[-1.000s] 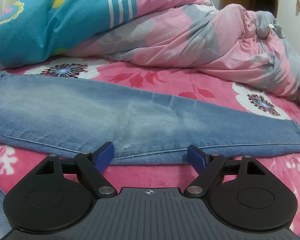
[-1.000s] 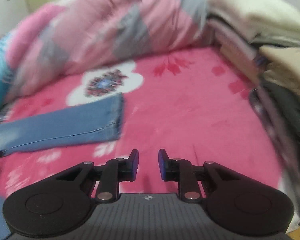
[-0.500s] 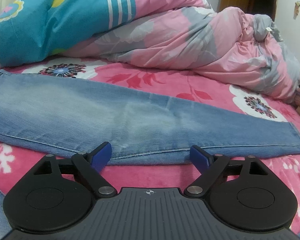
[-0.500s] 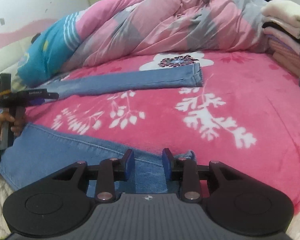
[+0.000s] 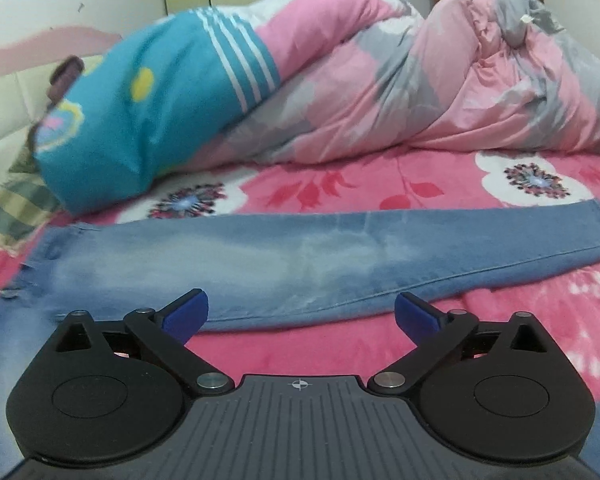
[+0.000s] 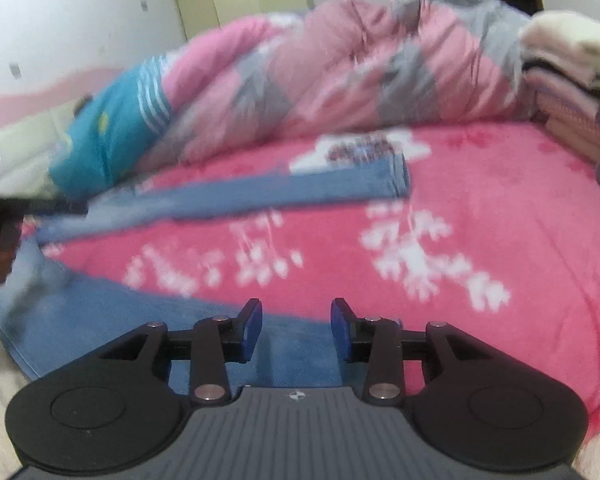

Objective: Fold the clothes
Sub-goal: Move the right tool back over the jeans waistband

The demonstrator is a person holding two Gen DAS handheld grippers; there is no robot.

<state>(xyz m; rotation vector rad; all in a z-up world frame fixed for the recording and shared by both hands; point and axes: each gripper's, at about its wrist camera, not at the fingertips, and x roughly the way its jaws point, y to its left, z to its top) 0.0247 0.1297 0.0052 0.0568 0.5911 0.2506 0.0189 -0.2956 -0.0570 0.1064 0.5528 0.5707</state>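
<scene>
Jeans (image 5: 300, 264) of faded blue denim lie spread on the bed, on a pink flowered blanket (image 5: 340, 188), one leg stretched flat across the left wrist view with its hem toward the right. The left hand-held gripper (image 5: 301, 314) hangs just short of that leg's near edge, jaws wide apart and opening, nothing between them. In the right wrist view the other leg (image 6: 100, 312) lies along the near edge of the bed; the right hand-held gripper (image 6: 296, 326) sits low over that leg's end, jaws partly apart and opening, denim below the gap, pads not pressing on it. A rumpled pink, grey and teal quilt (image 5: 380, 88) lies beyond the jeans. Folded clothes (image 6: 572, 80) are stacked at far right. The right view is blurred.
</scene>
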